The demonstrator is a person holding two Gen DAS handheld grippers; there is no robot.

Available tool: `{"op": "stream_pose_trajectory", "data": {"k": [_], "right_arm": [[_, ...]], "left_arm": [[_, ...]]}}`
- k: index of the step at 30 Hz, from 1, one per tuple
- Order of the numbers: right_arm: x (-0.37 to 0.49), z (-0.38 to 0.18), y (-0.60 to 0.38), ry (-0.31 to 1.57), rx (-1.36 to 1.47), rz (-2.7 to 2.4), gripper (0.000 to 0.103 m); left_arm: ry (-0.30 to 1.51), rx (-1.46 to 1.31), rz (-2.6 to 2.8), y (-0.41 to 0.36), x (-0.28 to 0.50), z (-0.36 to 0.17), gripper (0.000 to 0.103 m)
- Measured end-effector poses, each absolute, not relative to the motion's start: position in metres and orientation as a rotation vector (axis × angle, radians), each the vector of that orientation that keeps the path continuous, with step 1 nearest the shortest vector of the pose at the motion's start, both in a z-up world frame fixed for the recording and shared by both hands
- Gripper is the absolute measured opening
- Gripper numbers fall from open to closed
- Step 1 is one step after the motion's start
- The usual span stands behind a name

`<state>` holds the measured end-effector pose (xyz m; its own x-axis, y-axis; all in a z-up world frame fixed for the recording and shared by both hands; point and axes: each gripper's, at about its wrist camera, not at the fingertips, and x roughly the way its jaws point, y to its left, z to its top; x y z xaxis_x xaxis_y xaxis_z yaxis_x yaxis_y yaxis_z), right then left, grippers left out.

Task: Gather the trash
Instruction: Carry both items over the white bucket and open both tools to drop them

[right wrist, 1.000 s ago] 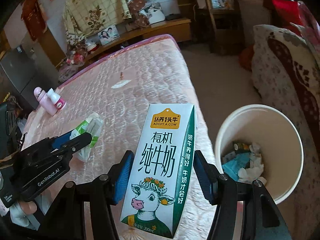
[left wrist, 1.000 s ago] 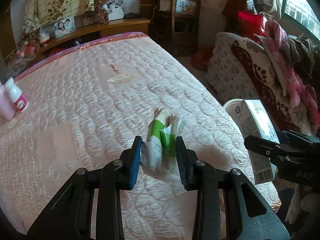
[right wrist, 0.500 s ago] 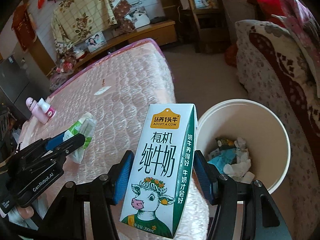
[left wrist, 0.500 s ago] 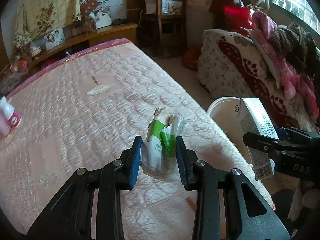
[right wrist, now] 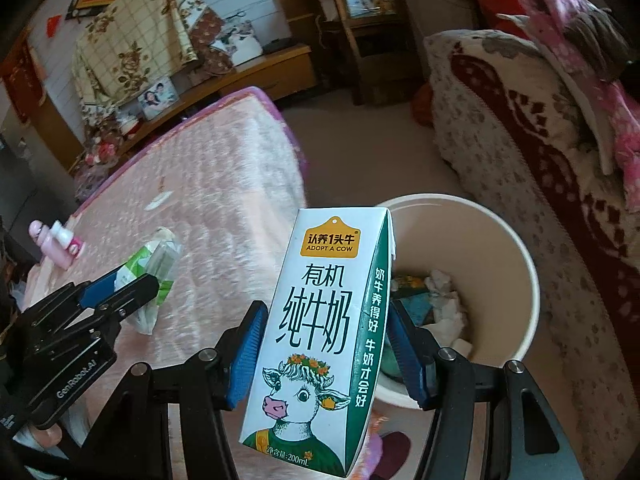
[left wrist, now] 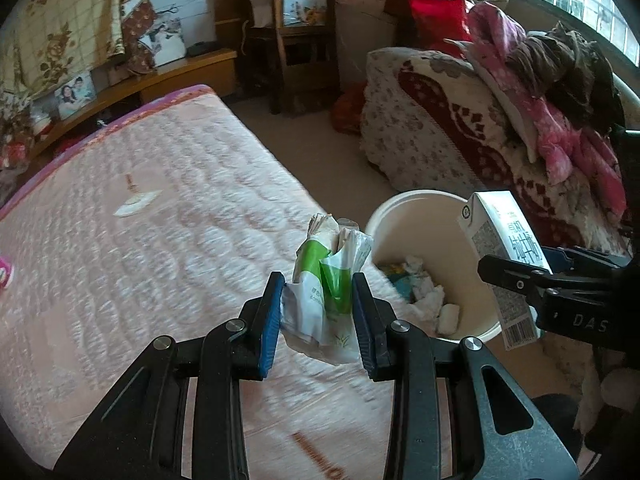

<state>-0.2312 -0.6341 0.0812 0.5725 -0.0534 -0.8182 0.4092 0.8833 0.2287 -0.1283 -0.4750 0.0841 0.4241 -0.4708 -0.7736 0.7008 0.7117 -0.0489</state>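
My left gripper [left wrist: 319,308] is shut on a crumpled green-and-white tissue pack [left wrist: 326,280], held over the right edge of the pink quilted bed [left wrist: 140,248]. My right gripper [right wrist: 324,344] is shut on an upright white-and-green milk carton [right wrist: 320,320] with a cow picture. Just beyond and right of the carton stands a cream trash bucket [right wrist: 516,248] on the floor, with crumpled paper and wrappers inside. In the left wrist view the bucket [left wrist: 424,208] lies right of the tissue pack, and the milk carton [left wrist: 500,248] hangs over its right rim.
A pink and a white bottle [right wrist: 56,242] lie at the bed's left side, and a small white scrap [left wrist: 136,202] lies further up the quilt. A blanket-covered sofa [left wrist: 460,120] piled with clothes stands right of the bucket. A wooden chair [left wrist: 296,32] and low shelf stand at the back.
Both grippers have carried their loads to the right, off the middle of the bed. The bucket has come into fuller view and now sits close beyond both grippers.
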Motion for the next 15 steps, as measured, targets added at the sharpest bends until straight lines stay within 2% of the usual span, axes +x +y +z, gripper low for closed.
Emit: {"op": "stream_pose_trajectory", "data": {"k": [15], "right_arm": [[-0.244, 0.063, -0.692, 0.951, 0.455, -0.396, 0.059]], "left_arm": [[0.927, 0.302, -0.846, -0.539, -0.133, 0.064, 0.031]]}}
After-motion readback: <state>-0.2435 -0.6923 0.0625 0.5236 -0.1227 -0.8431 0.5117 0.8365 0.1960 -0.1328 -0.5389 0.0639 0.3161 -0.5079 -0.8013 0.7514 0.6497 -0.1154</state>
